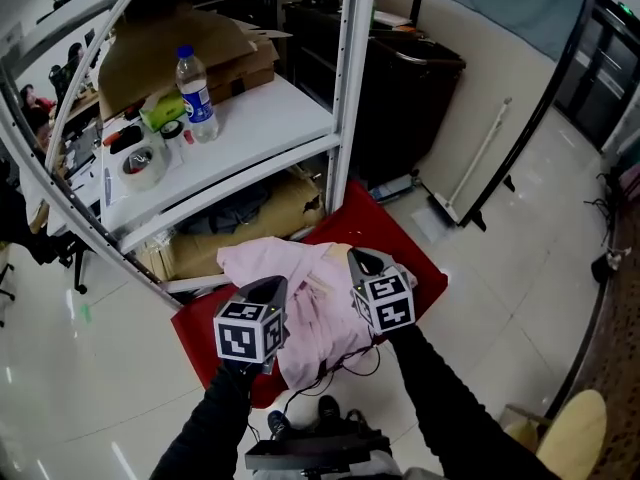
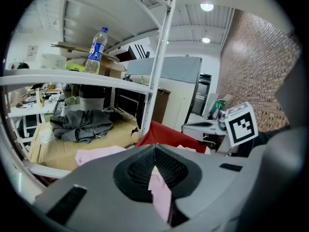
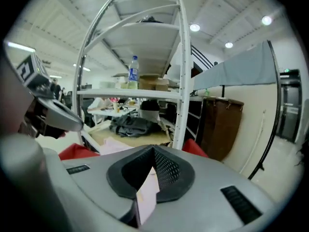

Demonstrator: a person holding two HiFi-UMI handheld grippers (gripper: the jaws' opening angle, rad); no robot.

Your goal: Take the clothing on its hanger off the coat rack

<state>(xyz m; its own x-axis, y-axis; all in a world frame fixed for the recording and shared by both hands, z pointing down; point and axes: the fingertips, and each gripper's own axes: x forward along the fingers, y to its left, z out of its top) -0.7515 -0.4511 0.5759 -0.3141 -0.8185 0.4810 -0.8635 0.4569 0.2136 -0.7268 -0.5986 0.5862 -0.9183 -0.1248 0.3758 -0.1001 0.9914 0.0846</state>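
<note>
A crumpled pink garment hangs between my two grippers above a red mat on the floor, just in front of the white rack. My left gripper is shut on a fold at the garment's left side; in the left gripper view, pink cloth sits pinched between its jaws. My right gripper is shut on the garment's upper right part, and a strip of pink cloth shows between its closed jaws. I cannot make out a hanger in the bunched cloth.
The rack's shelf holds a water bottle, a tape roll and cardboard boxes. Grey clothing lies on cardboard on the lowest shelf. A black cabinet and a leaning stand are to the right.
</note>
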